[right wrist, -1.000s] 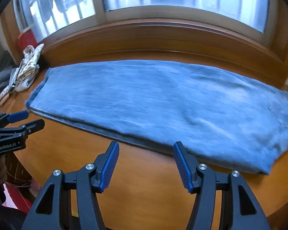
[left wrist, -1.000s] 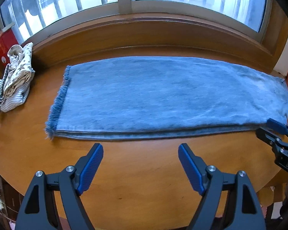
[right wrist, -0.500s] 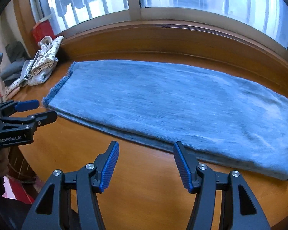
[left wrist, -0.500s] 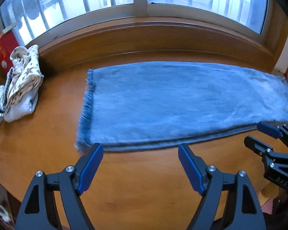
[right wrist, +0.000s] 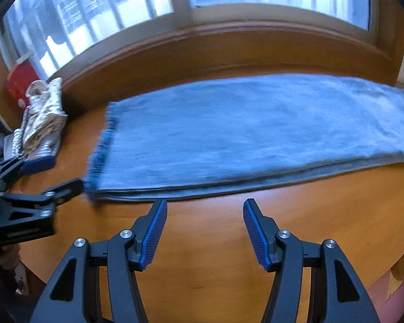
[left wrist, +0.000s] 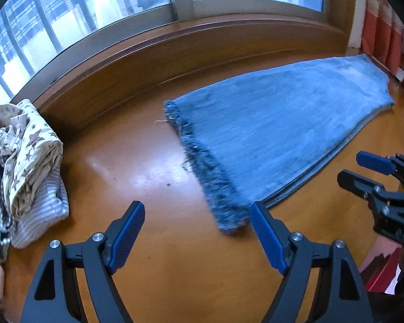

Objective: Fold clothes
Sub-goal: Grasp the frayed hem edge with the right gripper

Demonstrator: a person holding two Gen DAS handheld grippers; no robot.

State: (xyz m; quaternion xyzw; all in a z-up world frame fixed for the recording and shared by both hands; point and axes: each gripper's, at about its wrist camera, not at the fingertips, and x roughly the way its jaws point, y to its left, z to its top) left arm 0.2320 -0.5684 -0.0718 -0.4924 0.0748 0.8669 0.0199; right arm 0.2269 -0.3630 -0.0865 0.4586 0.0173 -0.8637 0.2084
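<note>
Left gripper (left wrist: 196, 238) and right gripper (right wrist: 204, 232) both stand apart, holding nothing, over the table (left wrist: 137, 167) near its front edge. Your jeans (right wrist: 242, 132) lie flat, doubled lengthwise, fringed hem (left wrist: 212, 177) toward the left edge. Risk: pinching only the top layer at the hem would likely drag the layers askew.

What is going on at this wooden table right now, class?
A person holds two black grippers with blue pads over a round wooden table. A long blue denim garment with a frayed hem lies flat, folded lengthwise. The left gripper hovers open near the frayed end; the right gripper is open beside the near edge. Neither grips it. A pile of patterned clothes sits aside.
</note>
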